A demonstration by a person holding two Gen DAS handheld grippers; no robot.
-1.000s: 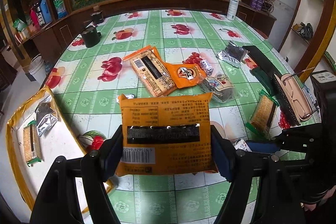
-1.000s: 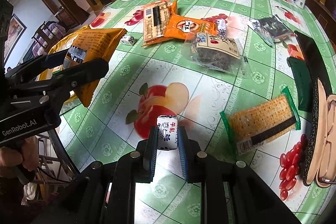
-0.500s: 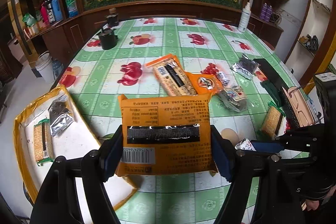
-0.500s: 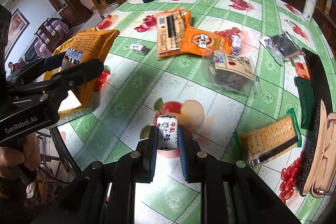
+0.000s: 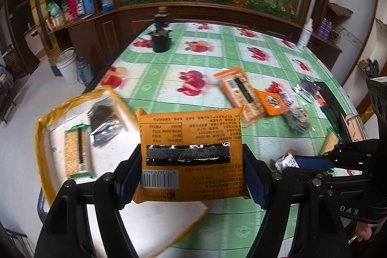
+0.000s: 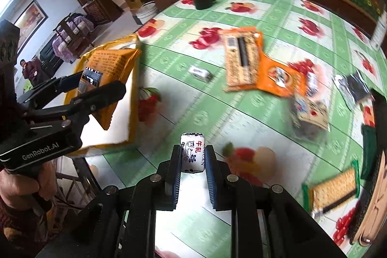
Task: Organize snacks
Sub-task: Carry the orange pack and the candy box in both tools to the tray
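Both grippers carry a snack above the table's edge. The left gripper [image 5: 191, 175] pinches a large orange packet [image 5: 189, 154] by its two side edges, back label facing up, so the flat bag hangs level between the pads. The right gripper [image 6: 192, 156] is pressed almost together on a small white wrapped candy [image 6: 192, 152], held upright by its narrow sides.

Just beside the table [image 5: 217, 64] sits a yellow-rimmed tray [image 5: 41, 137], lower than the tabletop, and the orange packet hangs over its near corner. A cracker pack [image 5: 77, 151] and a dark foil pouch [image 5: 104, 122] already lie in it, so I take it to be the collecting place, and both hands seem headed there.

More snacks wait on the green fruit-print cloth: a long orange biscuit pack [image 6: 244, 58], a smaller orange bag [image 6: 283, 77] overlapping its end, a loose candy [image 6: 199, 73] and another cracker pack [image 6: 332, 192] near the far right edge.
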